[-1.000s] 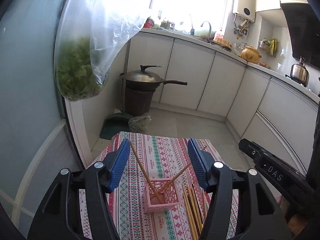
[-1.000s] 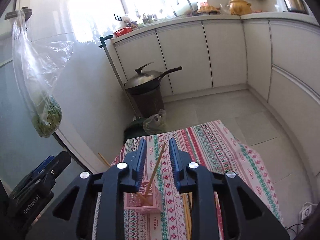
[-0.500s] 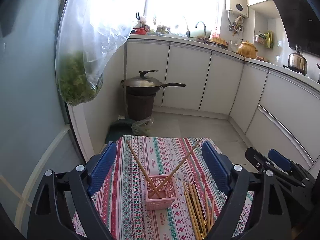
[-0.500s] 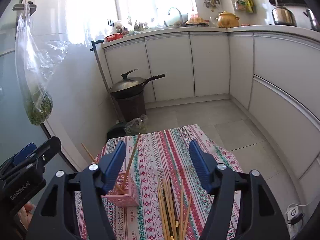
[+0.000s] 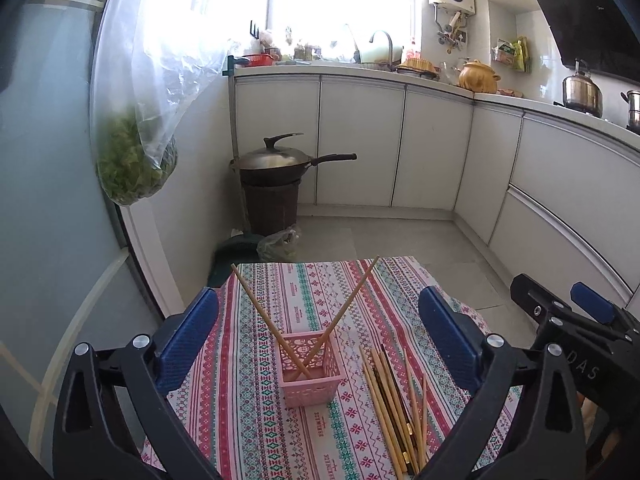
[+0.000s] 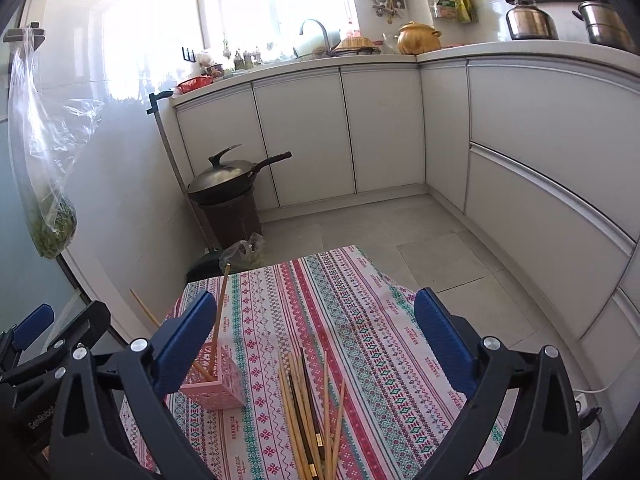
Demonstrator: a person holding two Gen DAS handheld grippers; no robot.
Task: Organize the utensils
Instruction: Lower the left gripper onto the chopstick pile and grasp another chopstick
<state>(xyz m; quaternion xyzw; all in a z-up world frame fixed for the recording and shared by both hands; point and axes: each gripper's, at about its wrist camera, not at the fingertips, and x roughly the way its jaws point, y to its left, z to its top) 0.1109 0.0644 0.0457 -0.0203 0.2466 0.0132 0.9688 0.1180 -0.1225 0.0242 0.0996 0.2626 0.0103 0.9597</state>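
A pink perforated basket (image 5: 311, 368) stands on a small table with a patterned cloth (image 5: 280, 300). Two wooden chopsticks (image 5: 352, 300) lean crossed in it. Several loose chopsticks (image 5: 394, 404) lie on the cloth to its right. My left gripper (image 5: 318, 332) is open and empty, raised above the basket. My right gripper (image 6: 316, 336) is open and empty above the loose chopsticks (image 6: 308, 416), with the basket (image 6: 214, 384) at its lower left. The right gripper's body shows in the left wrist view (image 5: 568, 320).
A wok on a dark bin (image 5: 276, 176) stands on the floor beyond the table. A plastic bag of greens (image 5: 134, 160) hangs at the left by a glass door. White cabinets (image 5: 400, 140) and counter line the back and right.
Both grippers opened wide and drew back and up from the basket. The right gripper let go of a chopstick, which now leans in the basket beside the first one.
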